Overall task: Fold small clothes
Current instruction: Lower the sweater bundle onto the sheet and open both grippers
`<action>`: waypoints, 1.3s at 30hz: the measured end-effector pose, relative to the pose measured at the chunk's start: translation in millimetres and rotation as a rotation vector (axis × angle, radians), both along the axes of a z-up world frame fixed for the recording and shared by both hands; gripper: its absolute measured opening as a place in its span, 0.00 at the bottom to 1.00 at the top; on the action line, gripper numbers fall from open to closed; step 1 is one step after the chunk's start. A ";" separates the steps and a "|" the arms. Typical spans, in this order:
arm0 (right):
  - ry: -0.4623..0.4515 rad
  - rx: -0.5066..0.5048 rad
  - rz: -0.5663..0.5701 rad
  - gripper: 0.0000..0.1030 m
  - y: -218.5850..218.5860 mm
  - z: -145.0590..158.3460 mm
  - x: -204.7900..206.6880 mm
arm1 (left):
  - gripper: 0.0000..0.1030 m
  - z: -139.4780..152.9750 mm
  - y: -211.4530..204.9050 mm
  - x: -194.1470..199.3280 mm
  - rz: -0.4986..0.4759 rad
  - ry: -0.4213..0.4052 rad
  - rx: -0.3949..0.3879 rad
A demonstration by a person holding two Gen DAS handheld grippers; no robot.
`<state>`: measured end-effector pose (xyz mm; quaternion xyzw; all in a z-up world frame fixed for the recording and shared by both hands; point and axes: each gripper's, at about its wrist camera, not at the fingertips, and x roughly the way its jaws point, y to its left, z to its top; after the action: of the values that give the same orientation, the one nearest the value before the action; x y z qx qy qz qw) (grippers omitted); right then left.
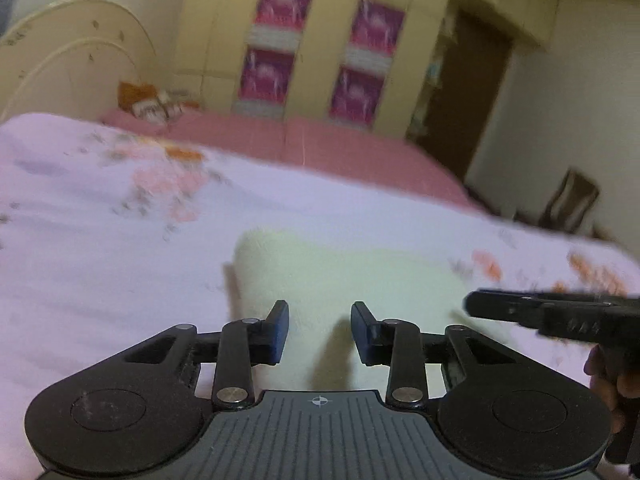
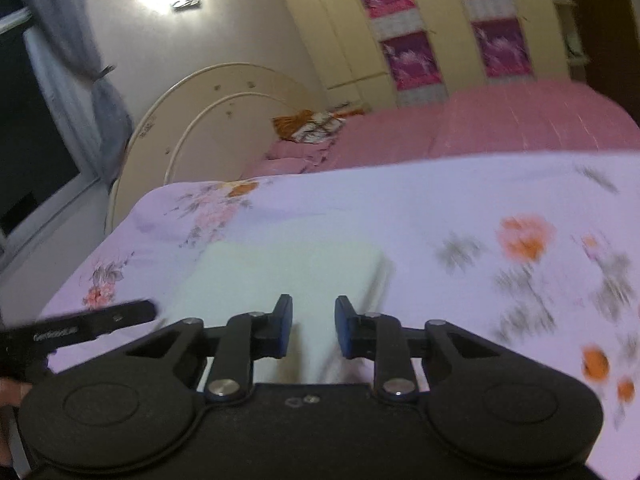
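A small pale cream garment (image 1: pixel 336 276) lies folded flat on the lilac flowered bedsheet (image 1: pixel 100 260). It also shows in the right wrist view (image 2: pixel 280 276) as a neat rectangle. My left gripper (image 1: pixel 320 332) is open and empty, just above the garment's near edge. My right gripper (image 2: pixel 314 330) is open and empty, also over the garment's near edge. The right gripper shows in the left wrist view (image 1: pixel 560 312) at the garment's right side. The left gripper shows in the right wrist view (image 2: pixel 88 324) at the garment's left side.
A pink bedspread (image 1: pixel 320 148) covers the far half of the bed. A cream headboard (image 2: pixel 208 120) and crumpled orange-and-white cloth (image 2: pixel 312 124) are at the bed's head. A wardrobe (image 1: pixel 312 40) stands behind, with a dark doorway (image 1: pixel 464 92) and a chair (image 1: pixel 572 200).
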<state>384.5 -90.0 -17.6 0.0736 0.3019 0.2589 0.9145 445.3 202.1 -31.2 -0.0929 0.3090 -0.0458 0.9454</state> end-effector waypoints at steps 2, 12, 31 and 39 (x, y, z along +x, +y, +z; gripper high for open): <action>-0.001 -0.160 0.020 0.18 20.4 -12.5 8.8 | 0.34 -11.0 -3.7 10.3 -0.003 0.026 -0.008; -0.019 -0.121 0.022 0.20 5.0 -1.2 -6.4 | 0.34 14.0 -19.0 -73.9 -0.011 -0.044 0.053; 0.085 -0.248 0.123 0.22 10.4 -20.8 -110.3 | 0.35 -16.1 -42.1 -167.9 0.092 0.101 0.075; 0.089 -0.320 0.036 0.17 17.6 -29.2 -106.1 | 0.87 -13.7 -58.7 -181.6 0.119 0.129 0.232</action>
<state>278.3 -72.4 -46.9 -0.0669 0.3808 0.2202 0.8955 263.7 143.4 -44.9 -0.0038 0.3663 0.0522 0.9290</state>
